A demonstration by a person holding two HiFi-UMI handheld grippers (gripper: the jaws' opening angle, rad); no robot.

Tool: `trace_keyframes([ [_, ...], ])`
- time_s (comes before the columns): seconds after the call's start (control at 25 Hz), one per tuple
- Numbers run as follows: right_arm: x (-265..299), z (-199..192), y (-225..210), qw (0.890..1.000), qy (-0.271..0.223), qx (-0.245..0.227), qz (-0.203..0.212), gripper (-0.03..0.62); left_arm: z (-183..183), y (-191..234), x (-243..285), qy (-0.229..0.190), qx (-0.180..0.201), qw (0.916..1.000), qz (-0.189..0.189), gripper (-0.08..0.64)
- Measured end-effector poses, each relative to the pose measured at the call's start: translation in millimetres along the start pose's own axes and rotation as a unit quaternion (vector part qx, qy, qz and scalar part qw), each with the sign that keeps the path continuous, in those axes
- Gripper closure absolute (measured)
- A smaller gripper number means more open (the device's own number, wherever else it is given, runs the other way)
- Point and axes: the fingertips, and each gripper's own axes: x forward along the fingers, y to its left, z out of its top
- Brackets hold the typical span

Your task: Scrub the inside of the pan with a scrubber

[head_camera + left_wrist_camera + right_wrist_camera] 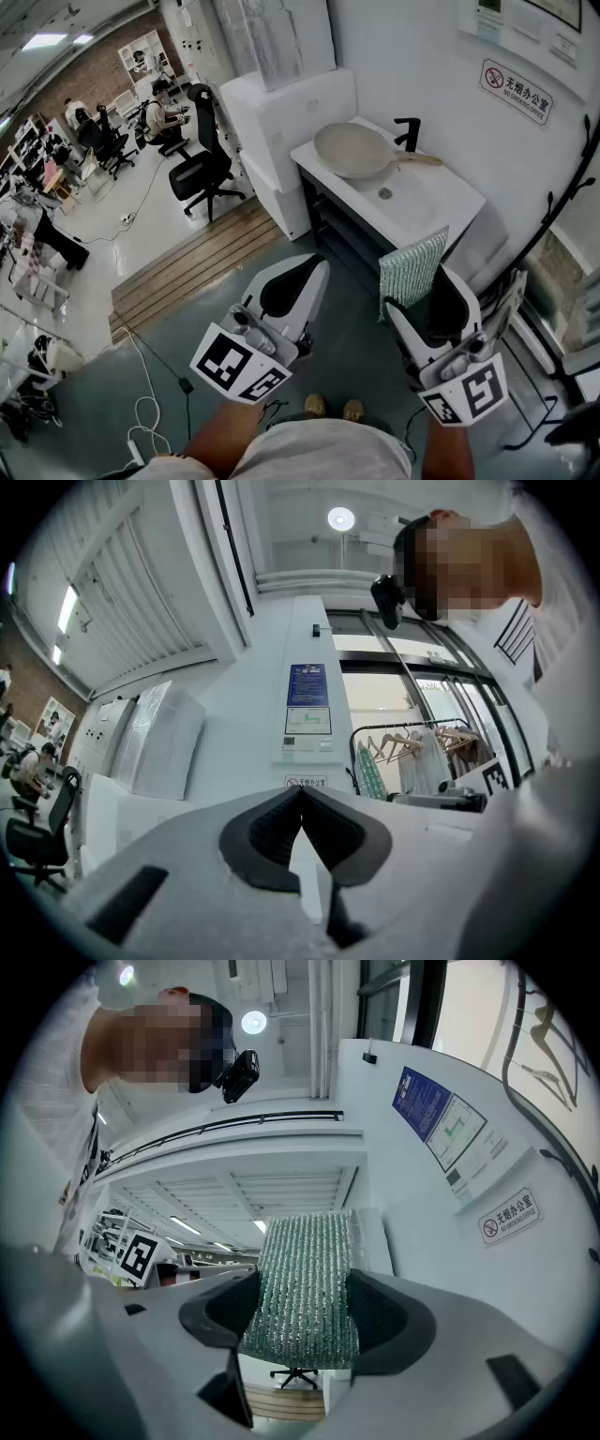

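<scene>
A beige pan (352,150) with a wooden handle rests on the white sink counter (441,202) ahead, well beyond both grippers. My right gripper (412,292) is shut on a green sparkly scrubber (412,270) that sticks up from its jaws; in the right gripper view the scrubber (305,1288) fills the gap between the black pads. My left gripper (298,272) is shut with nothing in it, its jaws meeting at the tips (301,794). Both grippers are held low and tilted upward, short of the sink.
A black faucet (407,133) stands at the back of the sink by the wall. A white cabinet (281,122) stands left of the sink. A wooden step (197,258) lies on the floor, office chairs and seated people beyond. A clothes rack (422,752) shows in the left gripper view.
</scene>
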Motion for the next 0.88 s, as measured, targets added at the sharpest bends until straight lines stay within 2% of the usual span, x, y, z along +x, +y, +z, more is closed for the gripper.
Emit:
trace_keyframes([
  [0.28, 3.0, -2.5, -6.7, 1.0, 0.004, -0.003, -0.007, 0.288, -3.0, 5.0, 5.5, -0.002, -0.005, 1.0, -0.003, 0.545],
  [0.52, 7.7, -4.3, -13.2, 1.0, -0.004, 0.015, -0.011, 0.288, -6.0, 12.7, 8.2, -0.001, -0.008, 1.0, -0.003, 0.545],
  [0.88, 29.2, -10.5, -4.6, 1.0, -0.001, 0.018, -0.014, 0.288, -0.8, 39.7, -3.4, -0.006, -0.004, 1.0, 0.001, 0.545],
])
